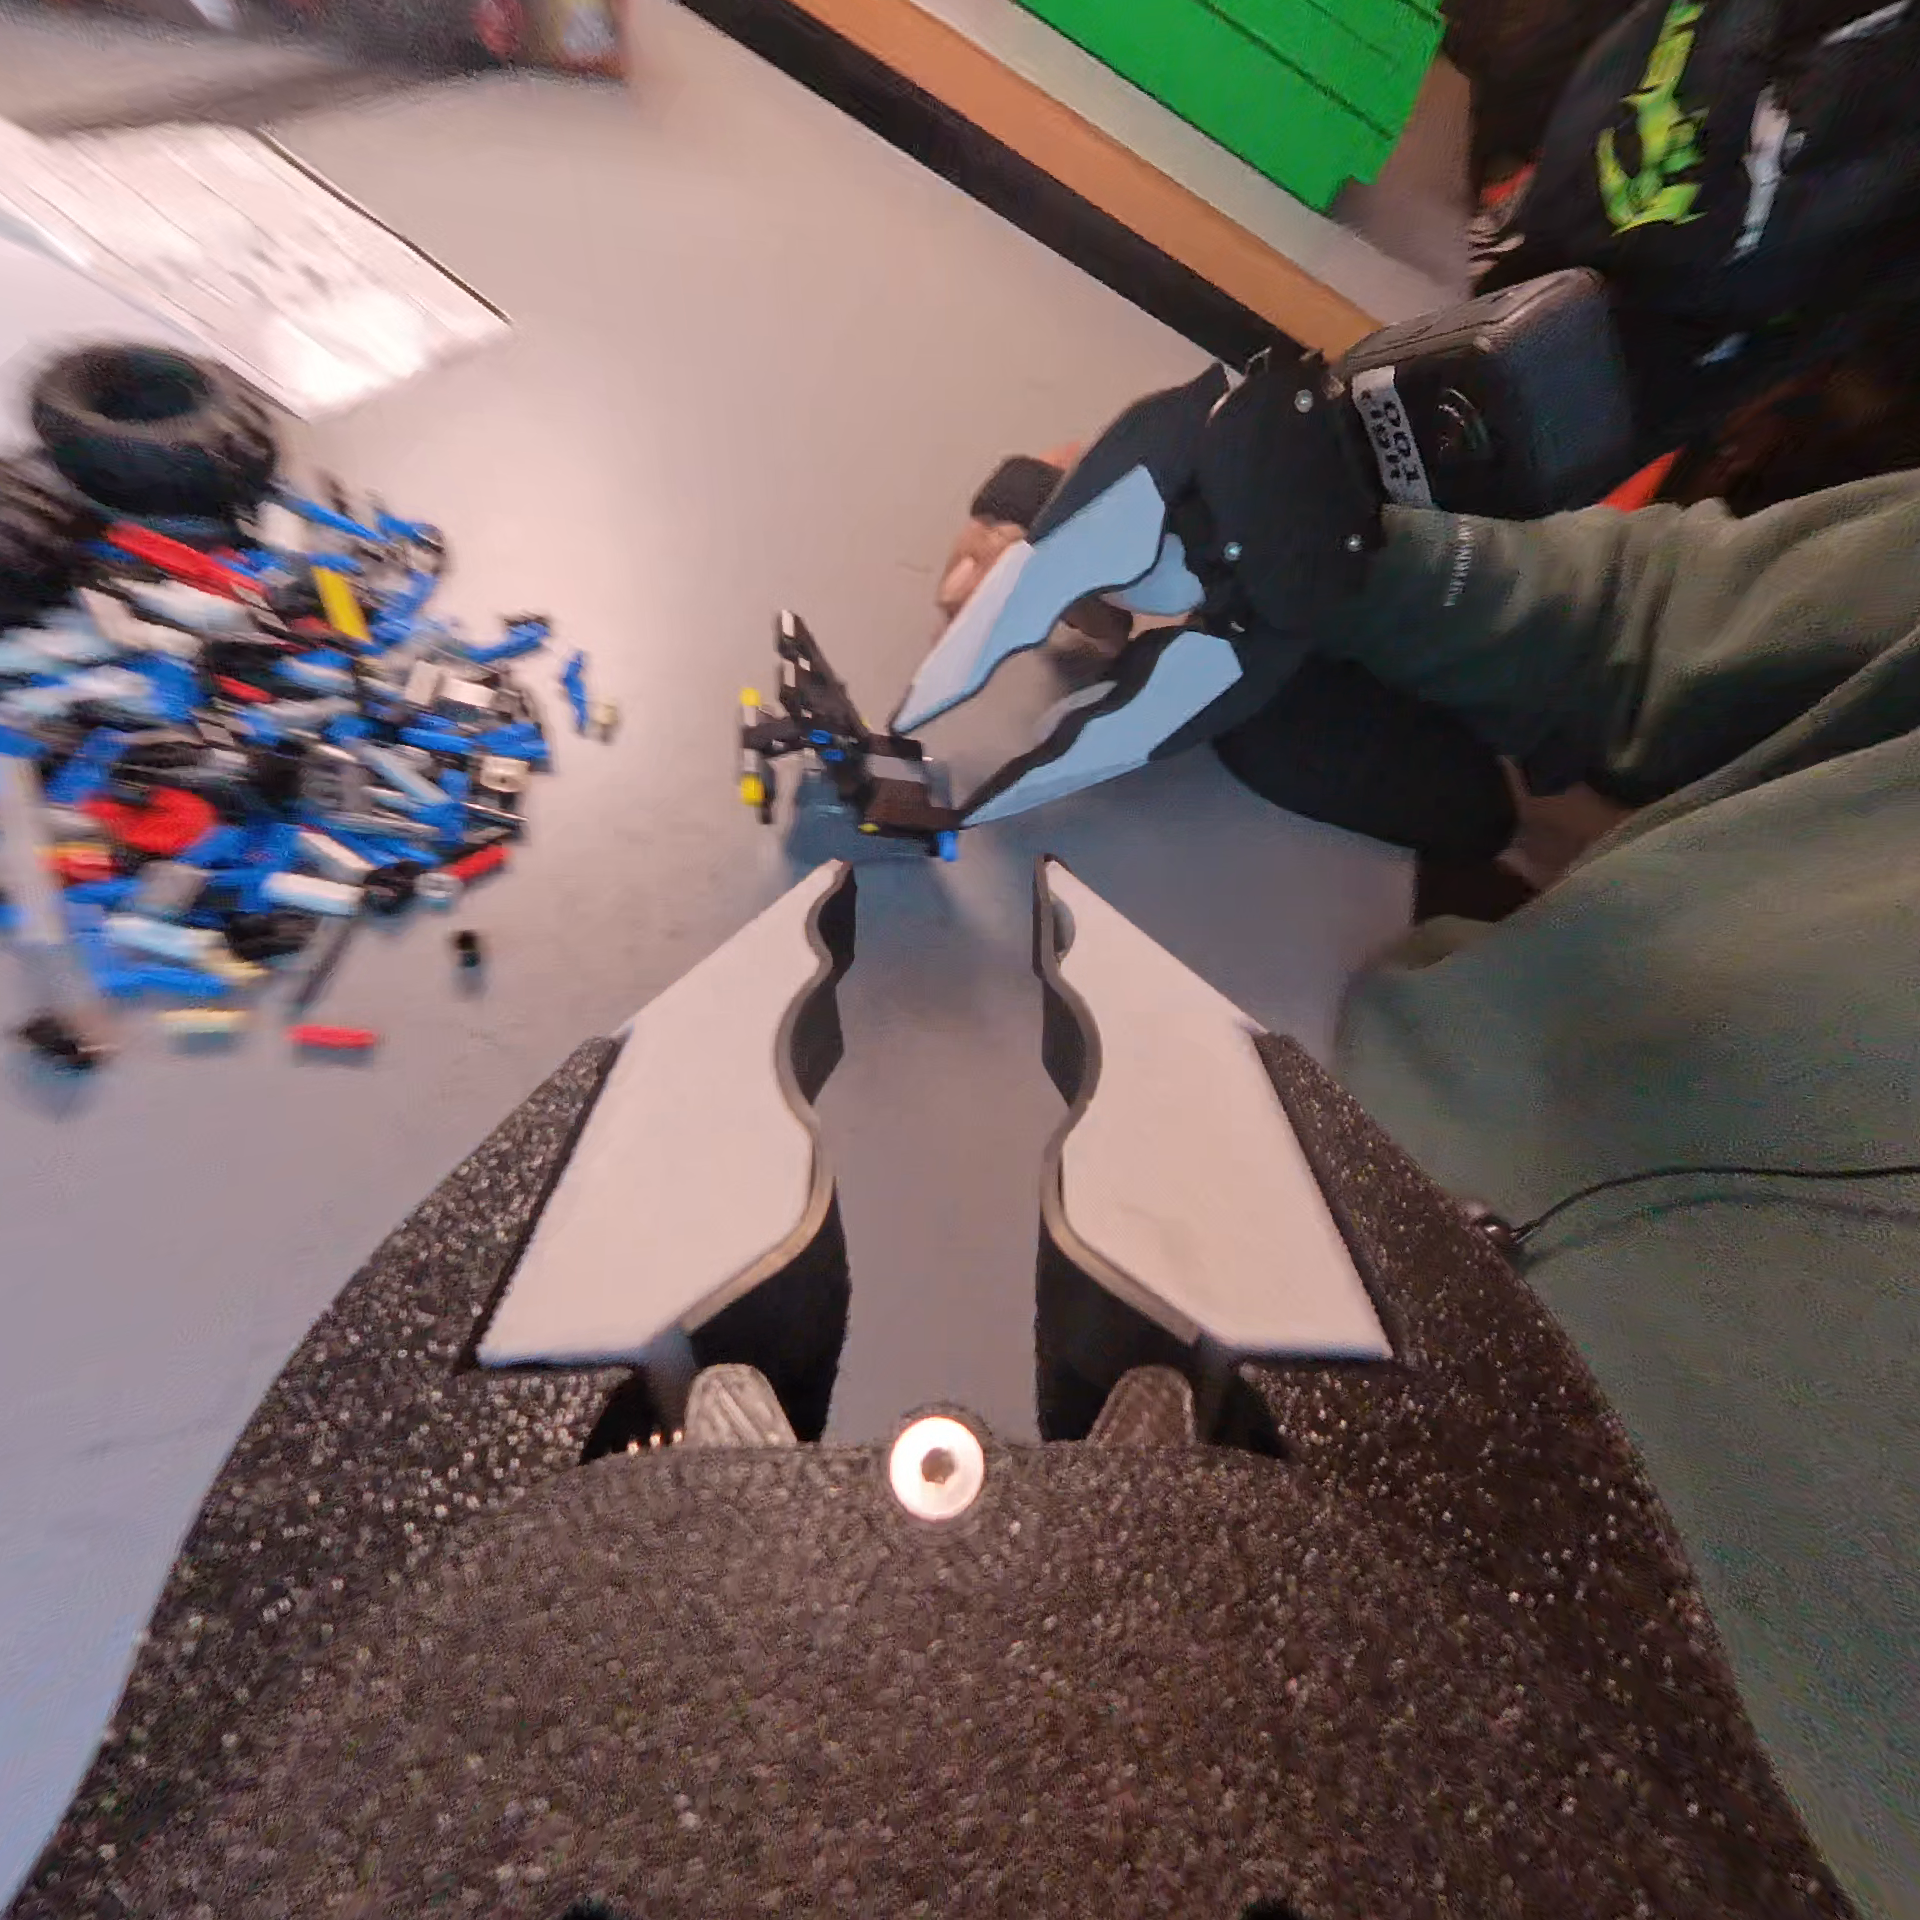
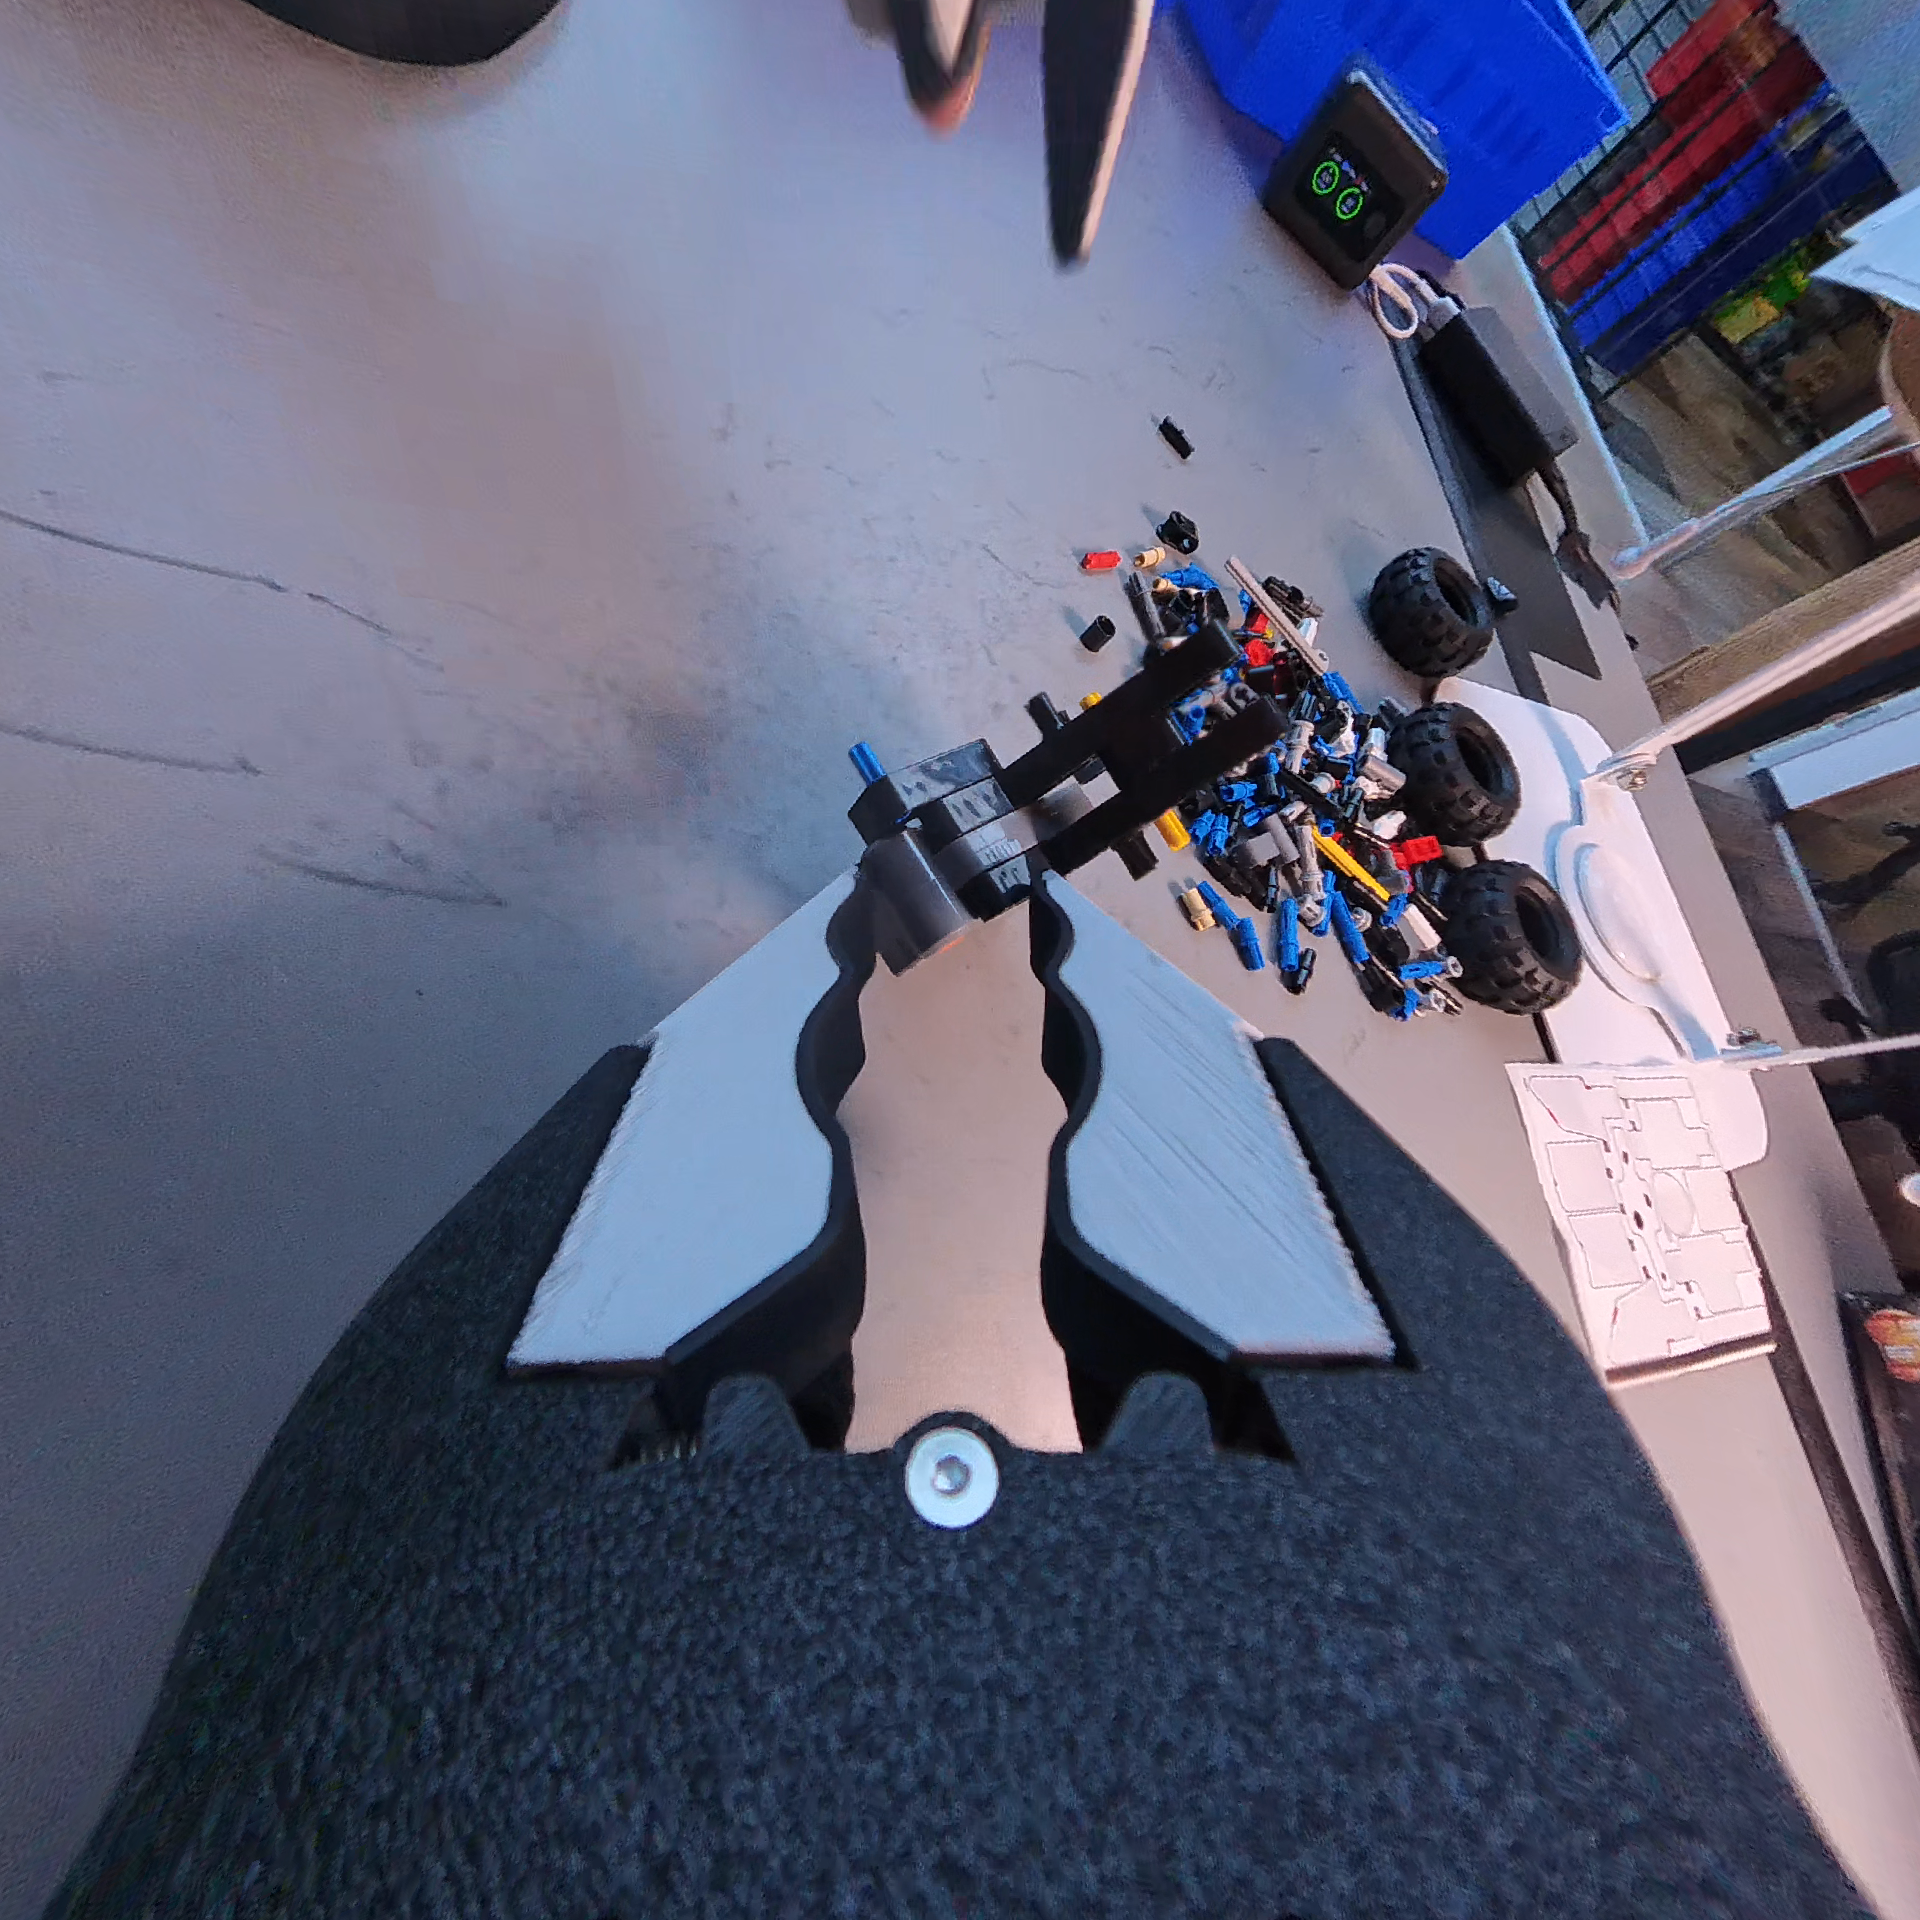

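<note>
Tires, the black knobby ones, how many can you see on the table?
3 in the right wrist view: one alone at the far end of the parts pile, one at the pile's edge, one nearest. More may be buried in the pile.

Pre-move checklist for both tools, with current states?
1. Right tool grips the black assembly: ok, but at the fingertips only.
2. Left tool open and empty: ok.
3. Tools apart from each other: ok, though close.
4. Assembly apart from the parts pile: ok, gap shows in the left wrist view.
5. Grip firm enough: cannot tell.
</note>
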`<state>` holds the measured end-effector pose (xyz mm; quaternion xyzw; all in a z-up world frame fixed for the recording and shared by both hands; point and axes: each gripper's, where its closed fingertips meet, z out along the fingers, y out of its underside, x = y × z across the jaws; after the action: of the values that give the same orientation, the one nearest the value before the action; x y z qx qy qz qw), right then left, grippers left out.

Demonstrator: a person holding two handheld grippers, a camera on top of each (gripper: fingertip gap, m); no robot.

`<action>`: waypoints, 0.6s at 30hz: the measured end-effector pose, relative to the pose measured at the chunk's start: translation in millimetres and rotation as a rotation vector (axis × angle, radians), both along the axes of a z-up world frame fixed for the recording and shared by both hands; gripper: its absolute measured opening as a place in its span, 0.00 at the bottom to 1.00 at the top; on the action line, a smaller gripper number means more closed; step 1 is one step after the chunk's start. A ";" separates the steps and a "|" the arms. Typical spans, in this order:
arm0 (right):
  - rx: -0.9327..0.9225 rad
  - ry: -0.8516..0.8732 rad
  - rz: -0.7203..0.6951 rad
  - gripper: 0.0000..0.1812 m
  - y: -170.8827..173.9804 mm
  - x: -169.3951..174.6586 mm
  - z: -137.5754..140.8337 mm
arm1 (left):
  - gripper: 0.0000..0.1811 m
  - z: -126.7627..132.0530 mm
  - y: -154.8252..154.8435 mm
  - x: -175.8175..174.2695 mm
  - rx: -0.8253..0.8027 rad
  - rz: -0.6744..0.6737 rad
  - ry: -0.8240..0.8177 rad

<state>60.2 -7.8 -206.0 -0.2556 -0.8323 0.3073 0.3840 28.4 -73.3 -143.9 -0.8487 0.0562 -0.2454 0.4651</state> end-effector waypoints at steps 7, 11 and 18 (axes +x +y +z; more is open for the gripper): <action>0.030 0.042 0.026 0.13 -18.6 3.9 0.7 | 0.18 -56.9 36.9 12.0 -0.253 -0.022 -0.334; 0.007 0.042 0.031 0.13 -20.8 2.7 0.9 | 0.10 -61.7 35.0 18.3 -0.288 -0.073 -0.353; -0.128 0.016 0.040 0.17 -19.3 5.9 10.1 | 0.06 -58.6 34.9 22.2 -0.275 -0.094 -0.404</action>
<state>66.2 -27.2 -195.9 -0.2604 -0.8128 0.3696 0.3673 50.6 -38.4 -202.6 -0.8343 -0.0324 -0.4367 0.3351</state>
